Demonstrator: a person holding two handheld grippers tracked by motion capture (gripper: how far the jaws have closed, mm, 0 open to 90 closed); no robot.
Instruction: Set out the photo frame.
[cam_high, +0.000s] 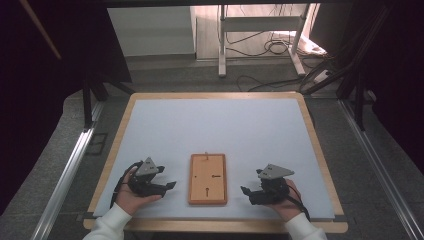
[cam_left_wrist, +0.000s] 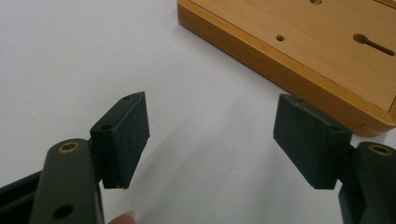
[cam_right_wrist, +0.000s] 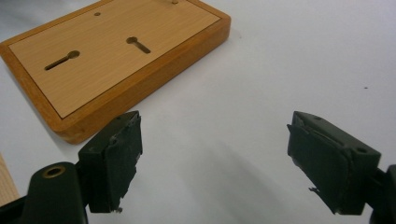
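Note:
A flat wooden board (cam_high: 208, 178) with keyhole slots in its face lies on the white table top near the front edge. My left gripper (cam_high: 170, 185) rests just left of it, held in a hand, jaws wide apart with nothing between them. In the left gripper view the board (cam_left_wrist: 327, 60) is at the upper right, beyond the open gripper (cam_left_wrist: 210, 140). My right gripper (cam_high: 245, 191) sits just right of the board, also open and empty. In the right gripper view the board (cam_right_wrist: 116, 60) lies at the upper left, ahead of the right gripper (cam_right_wrist: 212, 163).
The white mat (cam_high: 220, 130) sits in a wooden-edged table (cam_high: 125, 115). Behind the table stand a metal frame's legs (cam_high: 221, 45) and loose cables (cam_high: 270, 47) on the floor. Metal rails (cam_high: 65, 175) run along both sides.

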